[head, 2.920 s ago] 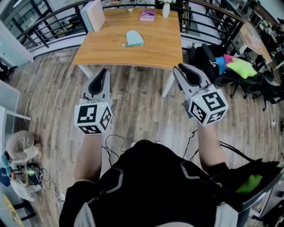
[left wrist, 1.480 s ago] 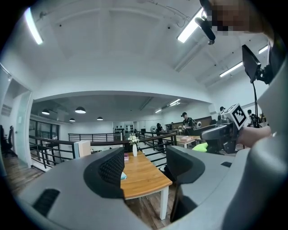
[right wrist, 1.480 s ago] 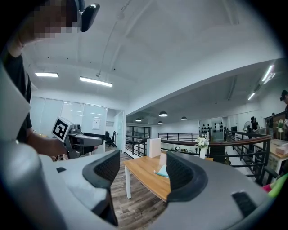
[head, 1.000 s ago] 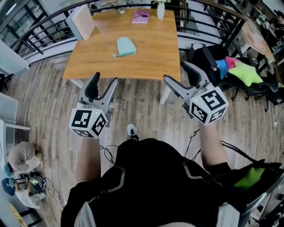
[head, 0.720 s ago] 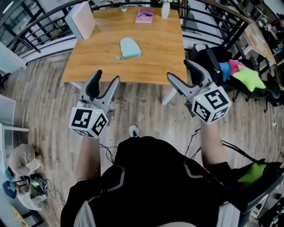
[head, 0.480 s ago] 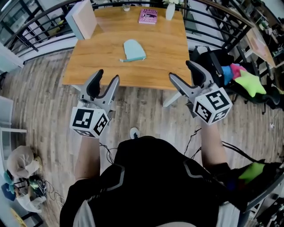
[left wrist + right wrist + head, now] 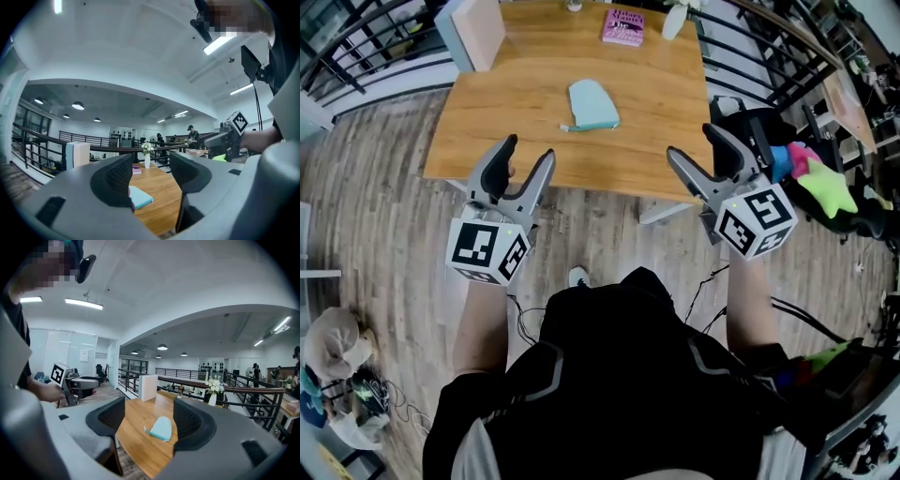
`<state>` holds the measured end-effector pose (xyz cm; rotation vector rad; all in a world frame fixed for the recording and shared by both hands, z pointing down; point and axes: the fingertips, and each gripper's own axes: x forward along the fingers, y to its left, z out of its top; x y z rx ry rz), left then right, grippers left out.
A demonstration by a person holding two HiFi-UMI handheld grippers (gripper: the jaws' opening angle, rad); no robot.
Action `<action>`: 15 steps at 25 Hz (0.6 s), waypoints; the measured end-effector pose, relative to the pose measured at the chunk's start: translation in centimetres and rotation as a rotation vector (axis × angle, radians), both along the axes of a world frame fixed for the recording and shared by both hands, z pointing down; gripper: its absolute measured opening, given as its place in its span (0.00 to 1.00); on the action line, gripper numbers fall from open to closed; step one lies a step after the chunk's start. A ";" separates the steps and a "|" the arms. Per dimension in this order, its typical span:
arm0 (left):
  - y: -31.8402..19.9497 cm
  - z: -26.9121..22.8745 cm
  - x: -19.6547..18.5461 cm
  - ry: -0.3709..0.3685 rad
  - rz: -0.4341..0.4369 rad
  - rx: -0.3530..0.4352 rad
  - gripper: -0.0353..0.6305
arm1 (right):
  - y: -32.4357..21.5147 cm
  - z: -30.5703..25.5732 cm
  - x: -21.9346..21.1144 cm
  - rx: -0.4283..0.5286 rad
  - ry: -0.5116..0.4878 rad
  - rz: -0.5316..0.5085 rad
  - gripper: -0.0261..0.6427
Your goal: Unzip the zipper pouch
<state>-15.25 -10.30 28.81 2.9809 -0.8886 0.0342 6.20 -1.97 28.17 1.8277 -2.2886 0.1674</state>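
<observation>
The light blue zipper pouch (image 7: 592,104) lies flat near the middle of the wooden table (image 7: 506,131), its pull tab toward the near left. Both grippers hang level over the table's near edge, well short of the pouch. My left gripper (image 7: 528,156) is open, its jaws have just been opening a little, and nothing is between them. My right gripper (image 7: 694,145) is also open and empty. In the left gripper view the pouch (image 7: 141,197) shows low between the jaws. The right gripper view frames the pouch (image 7: 161,428) between its fingers, far off.
At the table's far edge are a pink book (image 7: 623,26), a white vase (image 7: 678,19) with flowers and a white box (image 7: 473,30). A black railing (image 7: 375,56) runs behind. A chair with bright green and pink items (image 7: 811,164) stands to the right.
Both grippers, shut in the earliest frame, now stand open. I have walked forward; the table and pouch are nearer and the grippers now reach the table's near edge.
</observation>
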 end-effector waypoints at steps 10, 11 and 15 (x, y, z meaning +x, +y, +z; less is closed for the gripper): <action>-3.7 1.5 3.1 -0.017 -0.036 -0.026 0.48 | -5.9 2.2 4.2 -0.023 -0.017 -0.091 0.53; -4.0 1.5 3.6 -0.028 -0.046 -0.022 0.48 | -6.7 2.4 4.7 -0.024 -0.017 -0.111 0.53; -5.6 1.8 5.8 -0.060 -0.085 -0.037 0.49 | -9.8 2.8 6.9 -0.030 -0.007 -0.191 0.53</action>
